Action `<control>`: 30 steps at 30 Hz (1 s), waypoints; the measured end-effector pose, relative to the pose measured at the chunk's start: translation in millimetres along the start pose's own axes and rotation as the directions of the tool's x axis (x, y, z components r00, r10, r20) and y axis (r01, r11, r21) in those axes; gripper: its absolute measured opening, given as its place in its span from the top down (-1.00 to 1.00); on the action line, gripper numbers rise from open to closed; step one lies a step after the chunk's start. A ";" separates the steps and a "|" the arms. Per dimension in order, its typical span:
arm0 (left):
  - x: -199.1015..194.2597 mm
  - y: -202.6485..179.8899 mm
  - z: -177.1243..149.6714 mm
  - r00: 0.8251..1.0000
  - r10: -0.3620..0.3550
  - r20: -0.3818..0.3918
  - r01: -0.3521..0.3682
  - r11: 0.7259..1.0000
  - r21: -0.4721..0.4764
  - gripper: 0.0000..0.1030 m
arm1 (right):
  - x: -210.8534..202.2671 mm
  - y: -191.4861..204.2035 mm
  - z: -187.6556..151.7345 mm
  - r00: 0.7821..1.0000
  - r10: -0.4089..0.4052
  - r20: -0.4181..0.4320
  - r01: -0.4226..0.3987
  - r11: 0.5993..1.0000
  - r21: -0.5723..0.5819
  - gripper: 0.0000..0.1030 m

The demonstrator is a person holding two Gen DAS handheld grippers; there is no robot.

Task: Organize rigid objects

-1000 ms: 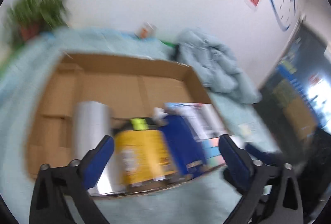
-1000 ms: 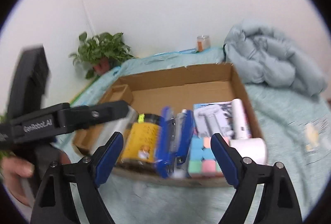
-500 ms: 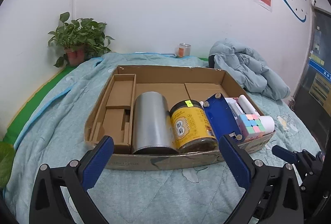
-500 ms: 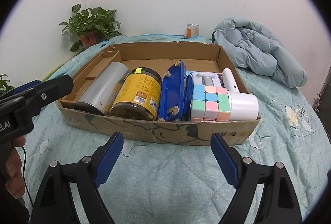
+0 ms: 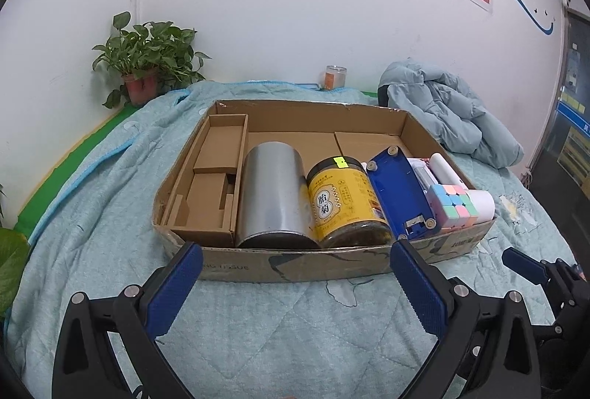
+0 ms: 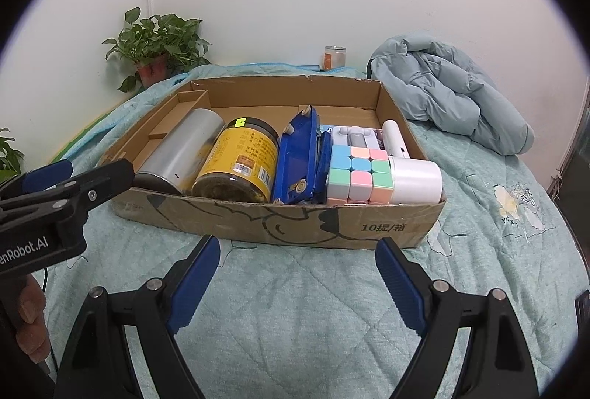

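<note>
I hold my left gripper (image 5: 295, 264) above the teal quilt (image 5: 295, 325), fingers spread wide and carrying nothing, just short of the cardboard box (image 5: 295, 266). My right gripper (image 6: 297, 260) hangs the same way, released and empty, in front of the box's near wall. Inside the box, along that wall, I see a silver canister (image 5: 274, 196) lying beside a yellow-labelled jar (image 5: 341, 201), then a blue case (image 5: 400, 194) on edge, a pastel cube (image 6: 356, 172) and a white cylinder (image 6: 416, 179), each touching the next. A potted plant (image 6: 155, 45) and a pale blue jacket (image 6: 446, 93) sit beyond
</note>
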State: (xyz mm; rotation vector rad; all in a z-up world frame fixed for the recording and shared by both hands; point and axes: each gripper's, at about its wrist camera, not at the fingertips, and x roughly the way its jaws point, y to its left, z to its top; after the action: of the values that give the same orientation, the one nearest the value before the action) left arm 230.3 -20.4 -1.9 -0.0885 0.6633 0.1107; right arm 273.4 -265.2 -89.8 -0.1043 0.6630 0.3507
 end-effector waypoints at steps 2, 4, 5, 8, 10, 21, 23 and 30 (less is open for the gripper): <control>1.0 0.1 0.4 1.000 0.000 -0.002 0.000 1.000 0.004 -0.99 | -1.0 -0.2 -0.1 1.000 -0.005 0.007 0.005 1.000 -0.002 -0.68; 2.7 -2.1 -1.5 1.000 0.003 -0.006 -0.003 1.000 0.011 -0.99 | -3.8 0.1 -0.4 1.000 -0.009 0.020 0.009 1.000 -0.001 -0.68; 3.4 -1.6 -1.2 1.000 0.002 -0.008 -0.002 1.000 0.013 -0.99 | -4.2 -0.8 -0.3 1.000 -0.009 0.024 0.009 1.000 -0.001 -0.68; 5.2 -3.0 -3.9 1.000 -0.003 -0.014 0.003 1.000 0.011 -0.99 | -5.3 -1.6 -0.5 0.999 -0.009 0.036 0.009 1.000 0.001 -0.68; 7.0 -3.6 -4.7 1.000 -0.007 -0.017 0.008 1.000 0.005 -0.99 | -4.6 -2.3 -1.0 0.999 -0.007 0.035 0.007 1.000 0.005 -0.68; 16.0 -1.0 -6.6 0.999 -0.014 -0.038 0.014 1.000 0.005 -0.99 | 1.1 -4.4 -2.5 1.000 -0.016 0.025 0.016 1.000 -0.004 -0.68; 17.3 0.1 -7.2 0.999 -0.014 -0.042 0.014 1.000 0.004 -0.99 | 3.2 -4.3 -3.1 1.000 -0.013 0.019 0.013 1.000 -0.006 -0.68; 20.6 1.7 -7.9 0.999 -0.012 -0.048 0.012 1.000 0.003 -0.99 | 7.8 -3.8 -3.1 1.000 -0.009 0.013 0.009 1.000 -0.014 -0.68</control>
State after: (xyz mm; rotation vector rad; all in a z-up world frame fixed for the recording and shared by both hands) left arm 241.4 -18.1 -20.9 -0.0926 0.7106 0.0961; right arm 278.6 -267.2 -97.2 -0.1185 0.6472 0.3475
